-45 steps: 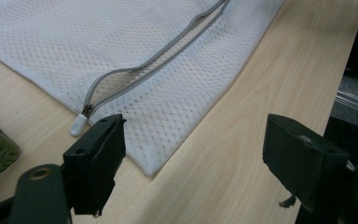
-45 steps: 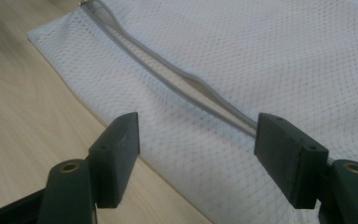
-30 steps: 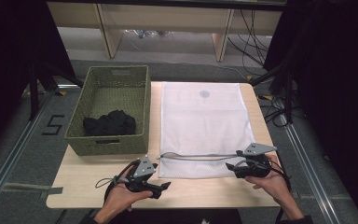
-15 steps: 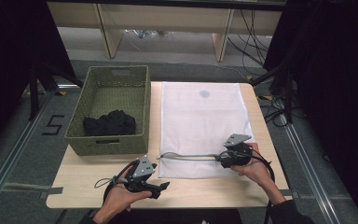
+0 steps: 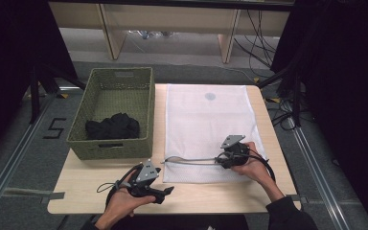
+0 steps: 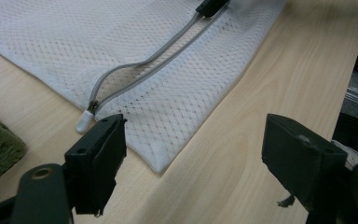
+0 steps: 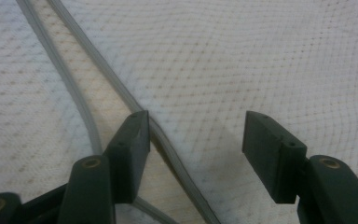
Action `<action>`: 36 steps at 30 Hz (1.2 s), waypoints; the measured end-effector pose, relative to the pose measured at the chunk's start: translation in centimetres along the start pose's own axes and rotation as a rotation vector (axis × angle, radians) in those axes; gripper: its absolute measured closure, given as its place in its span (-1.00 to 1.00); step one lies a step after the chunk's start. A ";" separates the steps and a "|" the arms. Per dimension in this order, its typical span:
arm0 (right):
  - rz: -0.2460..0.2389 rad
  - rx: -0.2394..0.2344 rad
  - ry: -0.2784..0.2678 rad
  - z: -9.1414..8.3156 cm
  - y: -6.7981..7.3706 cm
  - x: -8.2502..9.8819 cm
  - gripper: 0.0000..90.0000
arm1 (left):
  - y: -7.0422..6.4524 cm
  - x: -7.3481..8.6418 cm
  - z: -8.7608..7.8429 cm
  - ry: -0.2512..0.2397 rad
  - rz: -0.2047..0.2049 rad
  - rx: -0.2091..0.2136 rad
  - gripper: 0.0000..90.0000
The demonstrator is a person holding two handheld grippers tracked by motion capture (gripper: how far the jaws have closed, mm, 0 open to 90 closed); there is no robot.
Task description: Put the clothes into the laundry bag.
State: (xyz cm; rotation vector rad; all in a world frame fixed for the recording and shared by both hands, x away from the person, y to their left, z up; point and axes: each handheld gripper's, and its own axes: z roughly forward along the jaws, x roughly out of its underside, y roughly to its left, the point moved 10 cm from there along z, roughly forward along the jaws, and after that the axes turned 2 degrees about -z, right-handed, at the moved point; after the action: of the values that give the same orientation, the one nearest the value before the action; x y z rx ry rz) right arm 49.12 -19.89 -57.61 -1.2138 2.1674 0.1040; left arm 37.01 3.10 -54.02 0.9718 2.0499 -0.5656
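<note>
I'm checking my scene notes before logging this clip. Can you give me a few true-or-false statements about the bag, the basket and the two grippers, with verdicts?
1. The mesh bag has its zipper partly open. True.
2. The basket is empty. False: a black cloth lies in it.
3. The right gripper is open, over the bag at the zipper. True.
4. The left gripper is shut on the zipper pull. False: it is open, above the table near the bag's corner.
5. The bag lies inside the basket. False: it lies flat on the table beside it.
</note>
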 end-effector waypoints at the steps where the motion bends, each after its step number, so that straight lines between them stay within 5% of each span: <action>1: -0.004 0.014 0.000 0.0 -0.3 0.0 0.02 | 0.1 0.0 0.0 -0.001 0.001 -0.008 -0.52; 5: -0.037 0.043 0.011 0.2 -1.5 0.0 0.25 | 0.0 0.0 0.0 -0.001 -0.003 0.001 -0.52; 9: 0.009 0.052 0.023 0.3 -1.6 -0.1 0.37 | 0.0 0.0 0.0 -0.001 -0.003 0.001 -0.51; 10: -0.010 0.057 0.017 0.4 -2.0 -0.3 0.44 | 0.1 -0.1 0.0 -0.003 0.001 0.001 -0.51; 24: 0.027 0.028 0.028 1.0 -1.9 -0.9 0.79 | 0.3 -0.1 0.0 -0.003 0.005 -0.010 -0.49; 33: -0.019 0.054 0.017 1.3 -2.5 -1.4 0.98 | 0.2 -0.1 -0.1 -0.006 0.007 -0.001 -0.49; 36: 0.020 0.047 0.011 1.3 -2.3 -1.5 0.99 | 0.1 -0.4 -0.1 -0.020 -0.005 0.010 -0.49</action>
State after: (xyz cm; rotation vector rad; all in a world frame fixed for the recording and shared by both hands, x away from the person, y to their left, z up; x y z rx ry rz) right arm 52.07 -19.62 -57.23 -1.1686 2.1798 0.0546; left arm 37.21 3.02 -53.61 0.9632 2.0346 -0.5865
